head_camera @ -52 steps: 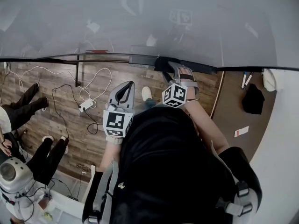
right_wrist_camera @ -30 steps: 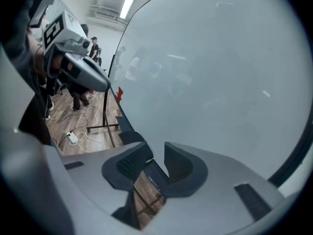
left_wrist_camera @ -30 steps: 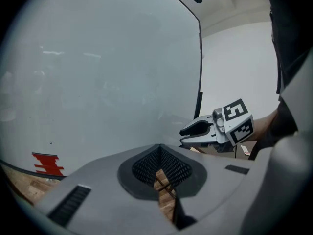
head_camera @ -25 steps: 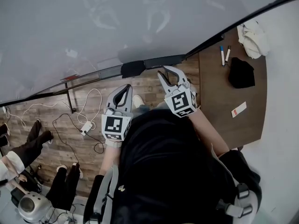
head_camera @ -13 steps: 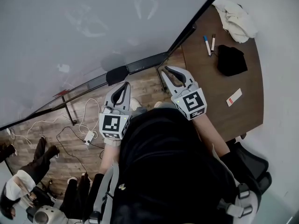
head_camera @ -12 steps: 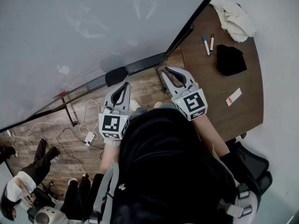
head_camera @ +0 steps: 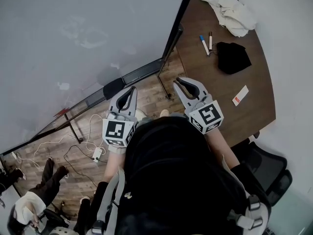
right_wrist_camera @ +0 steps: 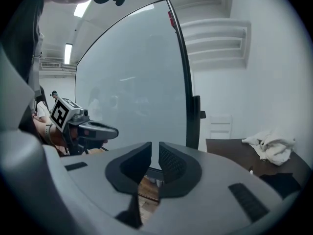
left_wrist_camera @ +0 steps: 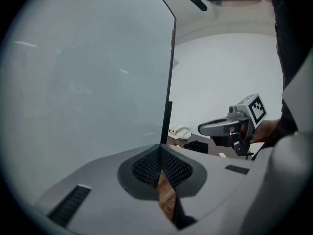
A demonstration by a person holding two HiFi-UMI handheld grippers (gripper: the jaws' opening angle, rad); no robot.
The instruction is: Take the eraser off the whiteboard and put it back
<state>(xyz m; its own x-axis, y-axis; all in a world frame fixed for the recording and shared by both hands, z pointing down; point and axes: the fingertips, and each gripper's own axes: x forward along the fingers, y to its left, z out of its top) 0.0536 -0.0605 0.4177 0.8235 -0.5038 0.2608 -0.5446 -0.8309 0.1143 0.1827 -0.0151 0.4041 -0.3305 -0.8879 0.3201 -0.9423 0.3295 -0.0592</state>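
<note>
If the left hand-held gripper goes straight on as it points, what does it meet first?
Probably the whiteboard, low down by its black right edge; depth is unclear.

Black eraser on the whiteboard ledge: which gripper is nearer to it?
Left. The left gripper has its tips just right of the eraser in the head view; the right gripper is further right, towards the table.

Two markers (head_camera: pixel 203 44), one white cloth (head_camera: pixel 231 12), one eraser (head_camera: pixel 113 88), one whiteboard (head_camera: pixel 88 28)
</note>
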